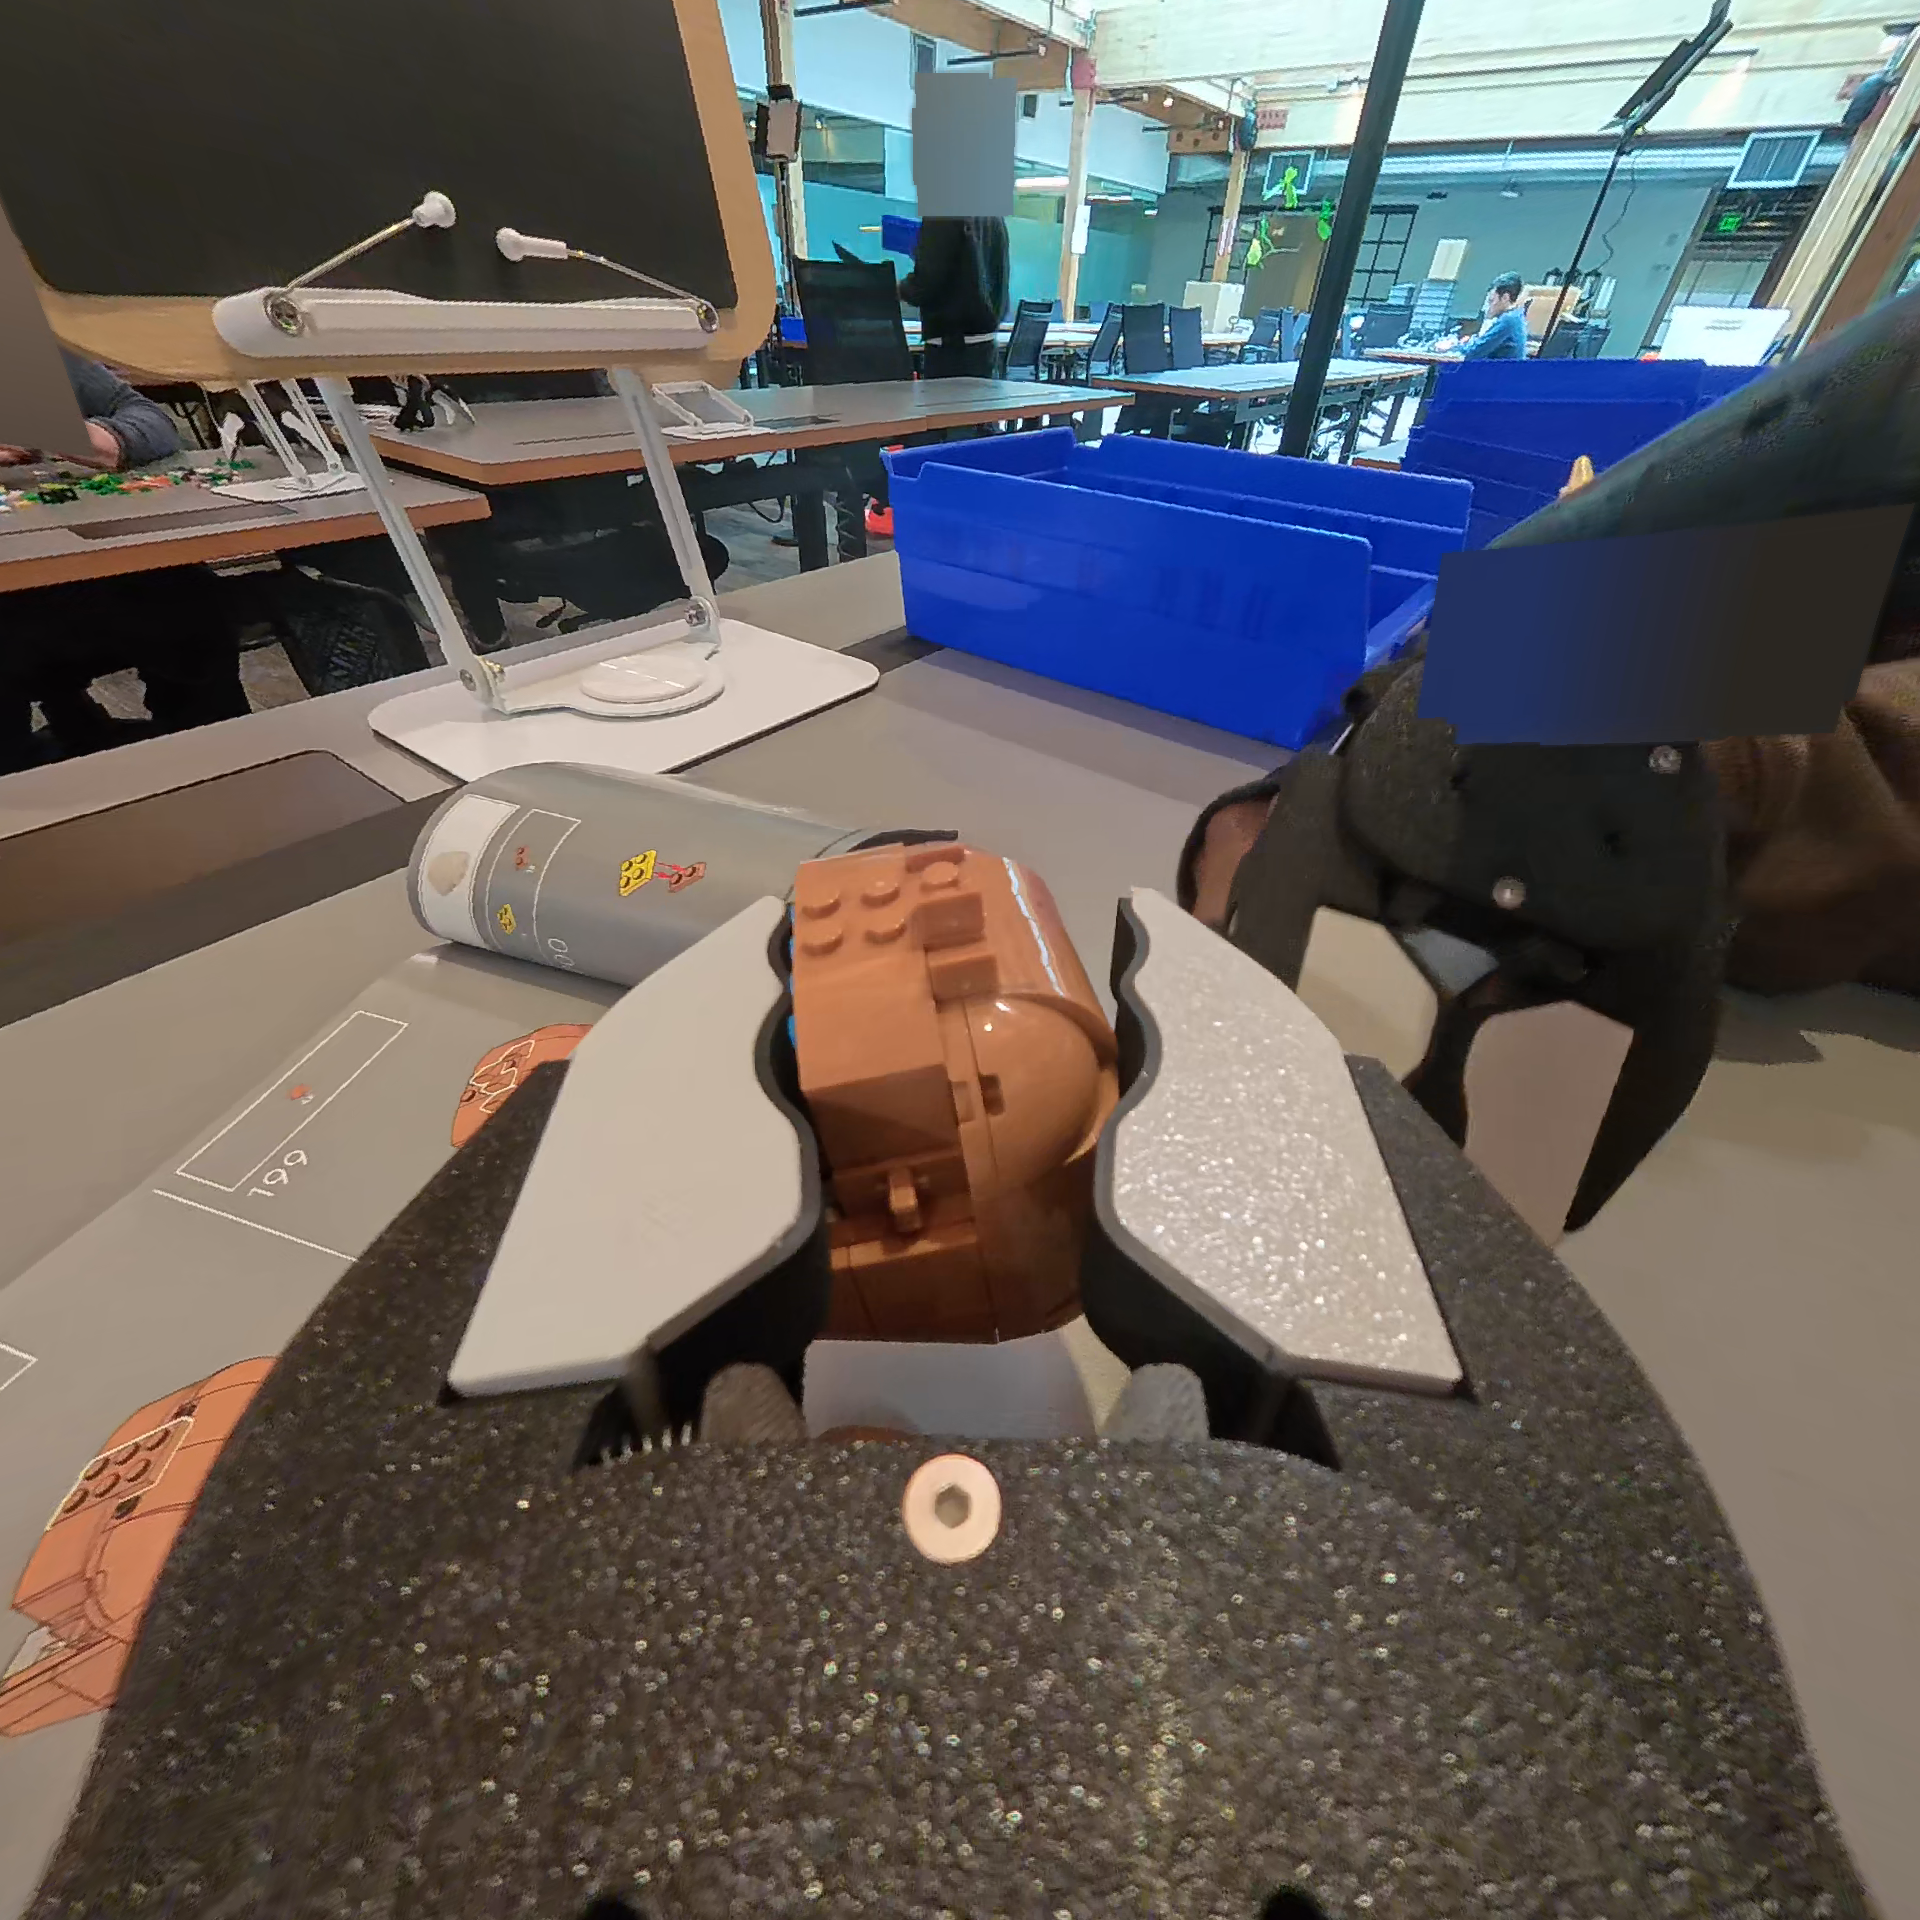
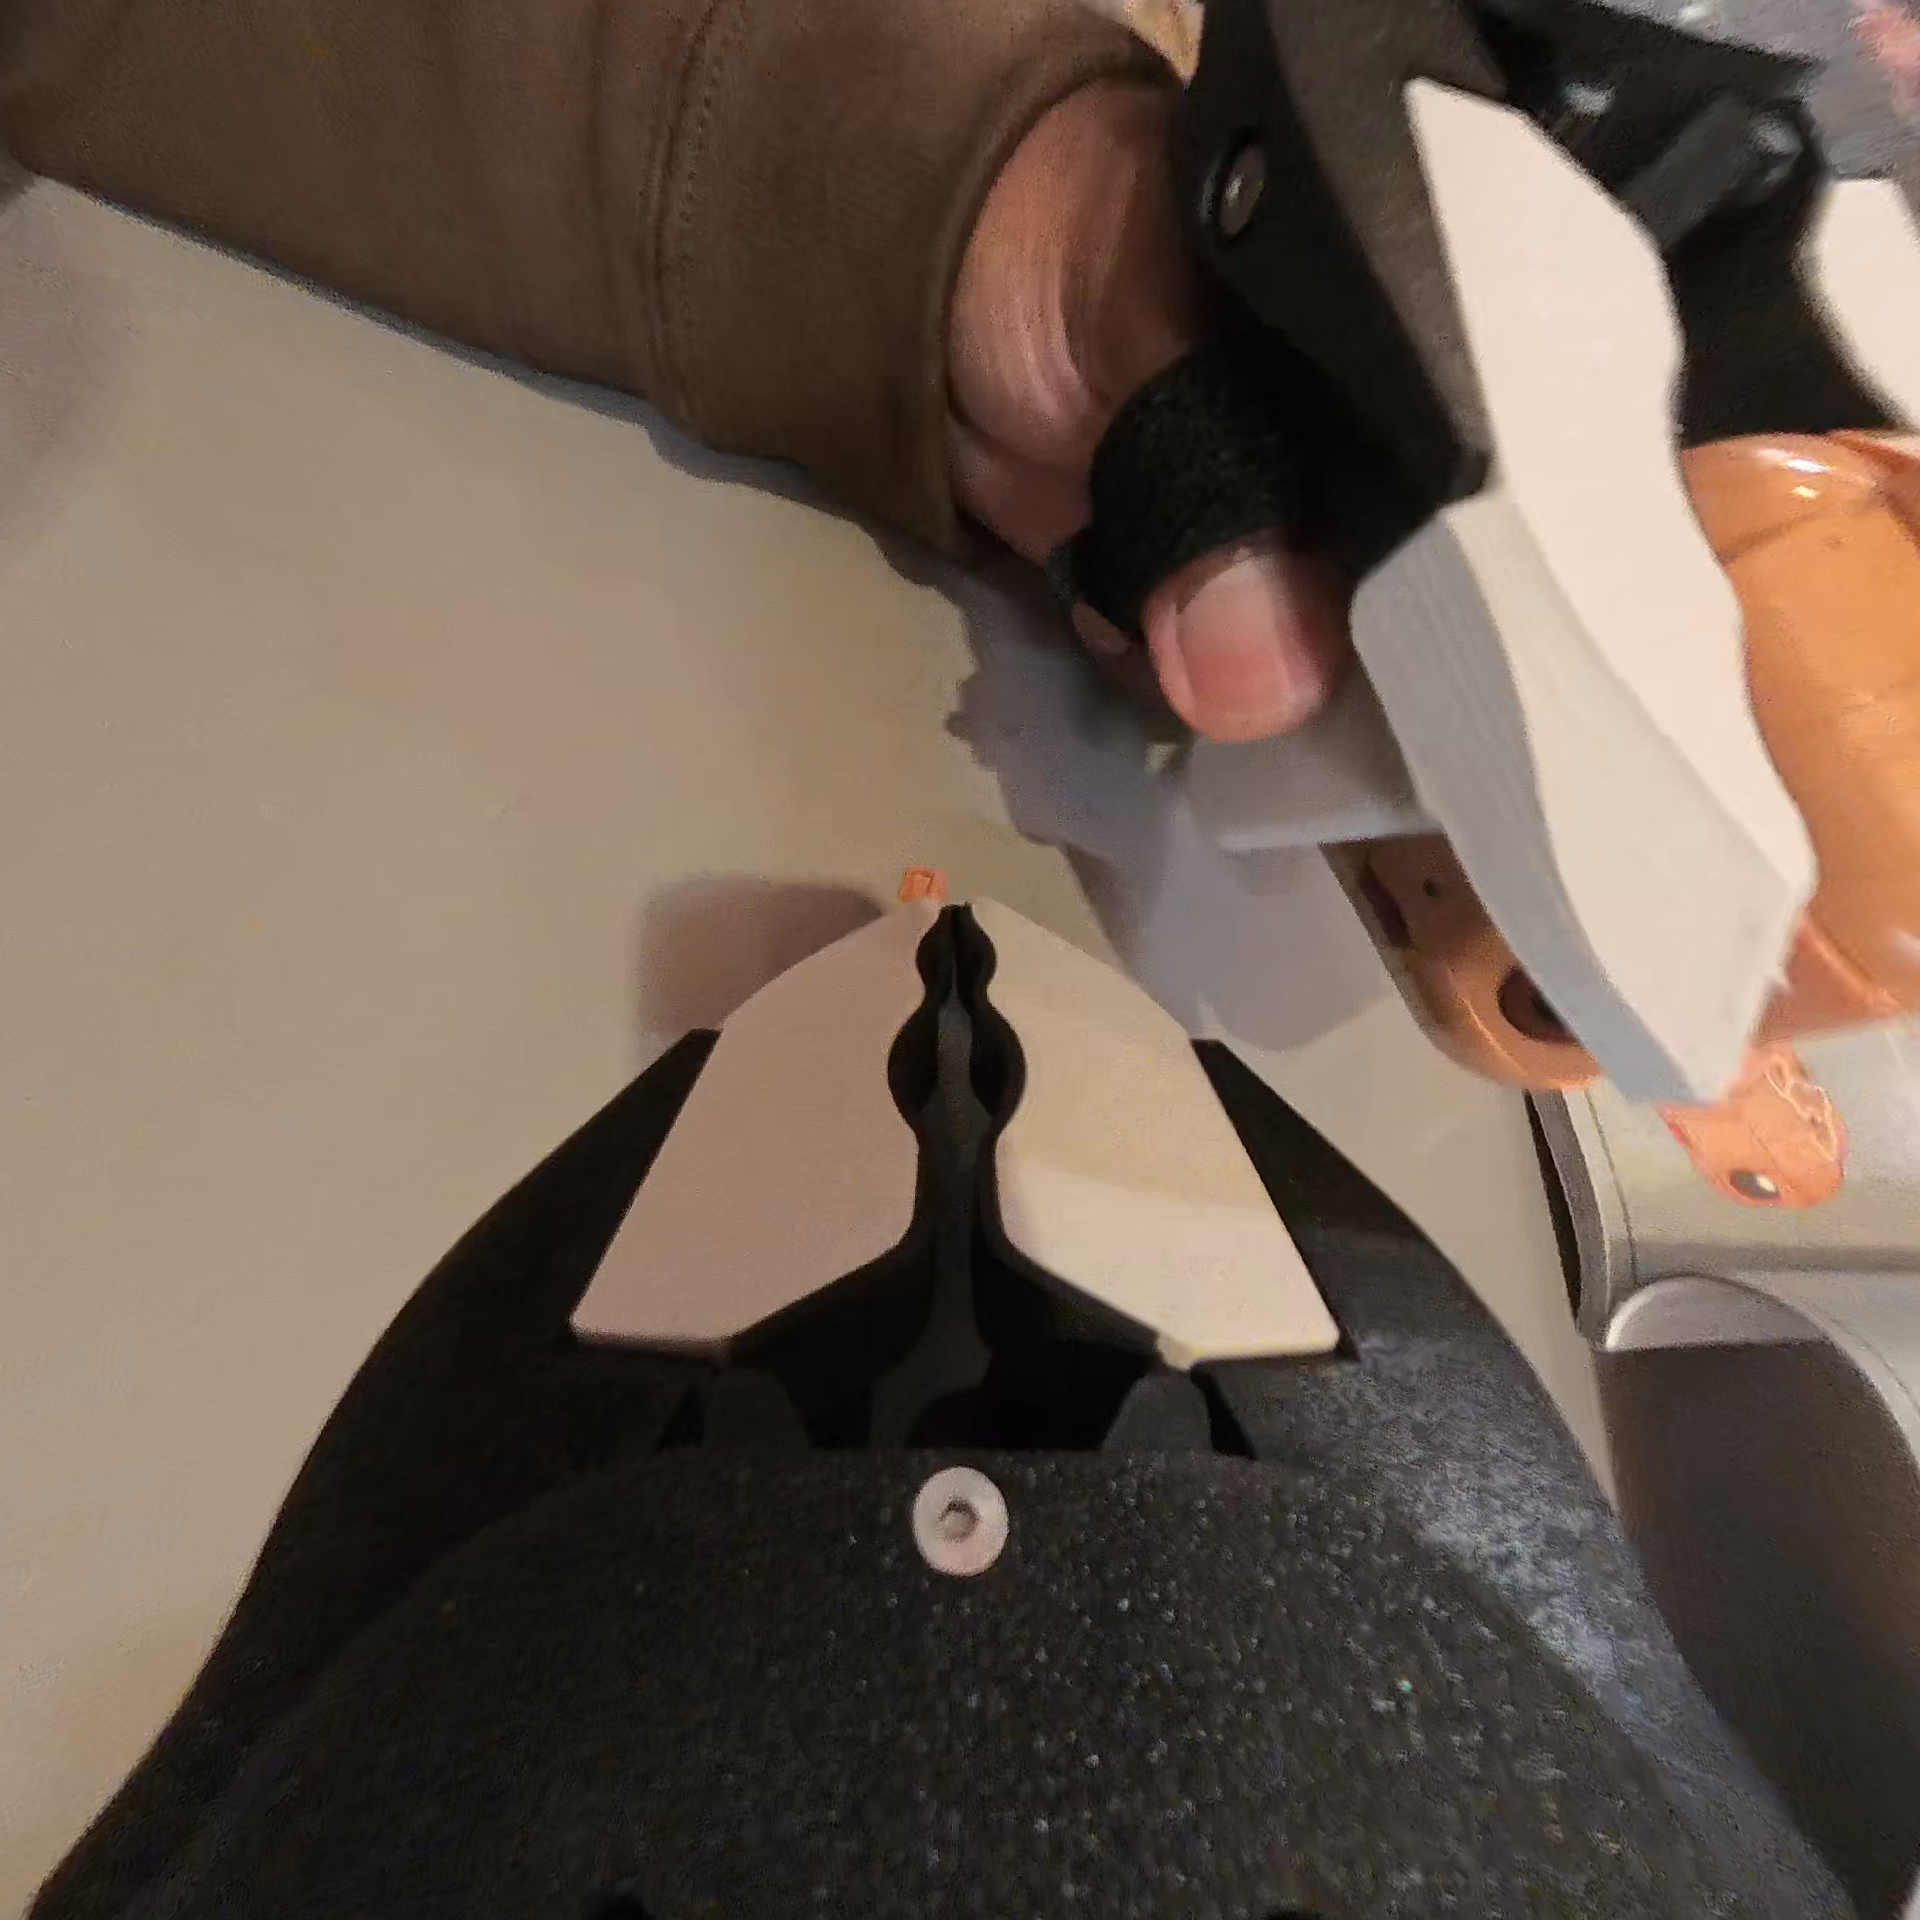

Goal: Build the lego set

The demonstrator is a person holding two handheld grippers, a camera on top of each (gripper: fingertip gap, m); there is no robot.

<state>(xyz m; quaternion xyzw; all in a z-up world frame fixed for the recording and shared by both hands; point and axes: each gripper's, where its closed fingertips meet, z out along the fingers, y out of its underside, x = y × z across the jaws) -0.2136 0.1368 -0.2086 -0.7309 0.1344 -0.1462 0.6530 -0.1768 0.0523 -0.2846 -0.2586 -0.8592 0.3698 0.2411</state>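
My left gripper (image 1: 956, 914) is shut on a brown lego build (image 1: 935, 1081) with a studded top and a rounded side, and holds it above the table; both grey pads press on its sides. The same build (image 2: 1849, 623) and one grey finger (image 2: 1610, 623) of the left gripper show at the upper right of the right wrist view. My right gripper (image 2: 956, 912) points down at the pale table (image 2: 312, 727) with its fingertips closed together. A tiny orange lego piece (image 2: 923, 885) lies on the table just beyond the left fingertip, outside the closed tips.
An instruction booklet (image 1: 623, 873) lies curled behind the build, its open page (image 1: 260, 1143) at the left. A white tablet stand (image 1: 623, 675) and blue bins (image 1: 1143, 592) stand farther back. The right gripper's black body (image 1: 1558, 883) is at the right. A hand (image 2: 1226, 644) grips the left gripper. Left tips to right tips: about 12 centimetres.
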